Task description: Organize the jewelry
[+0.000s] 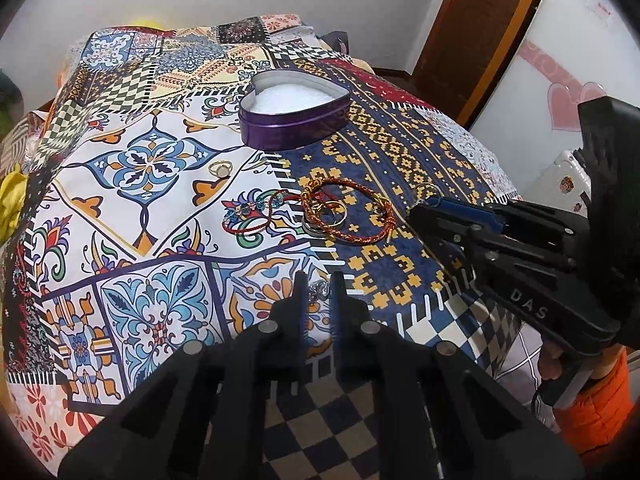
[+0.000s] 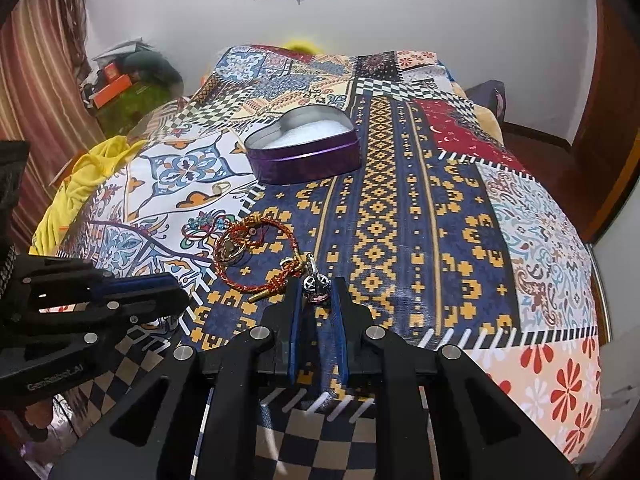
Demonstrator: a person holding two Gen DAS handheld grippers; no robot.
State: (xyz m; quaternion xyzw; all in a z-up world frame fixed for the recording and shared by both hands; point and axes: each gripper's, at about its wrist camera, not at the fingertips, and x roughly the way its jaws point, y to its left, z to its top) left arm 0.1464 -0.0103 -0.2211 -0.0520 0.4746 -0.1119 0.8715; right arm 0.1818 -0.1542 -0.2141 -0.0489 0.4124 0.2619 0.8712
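Note:
A purple heart-shaped tin (image 1: 294,114) with white lining stands open on the patterned bedspread; it also shows in the right wrist view (image 2: 306,152). A pile of red-and-gold cord bracelets and rings (image 1: 340,212) lies in front of it, also in the right wrist view (image 2: 248,248). A lone gold ring (image 1: 221,169) lies left of the tin. My left gripper (image 1: 318,294) is shut on a small silver sparkly piece (image 1: 318,292). My right gripper (image 2: 316,292) is shut on a silver pendant charm (image 2: 314,282) with a ring, just right of the bracelets.
The patterned bedspread (image 1: 160,240) covers the whole bed. Yellow cloth (image 2: 80,184) lies at the left edge. A wooden door (image 1: 472,32) and a white cabinet (image 1: 560,52) stand to the right. Clutter sits on the floor at the far left (image 2: 120,80).

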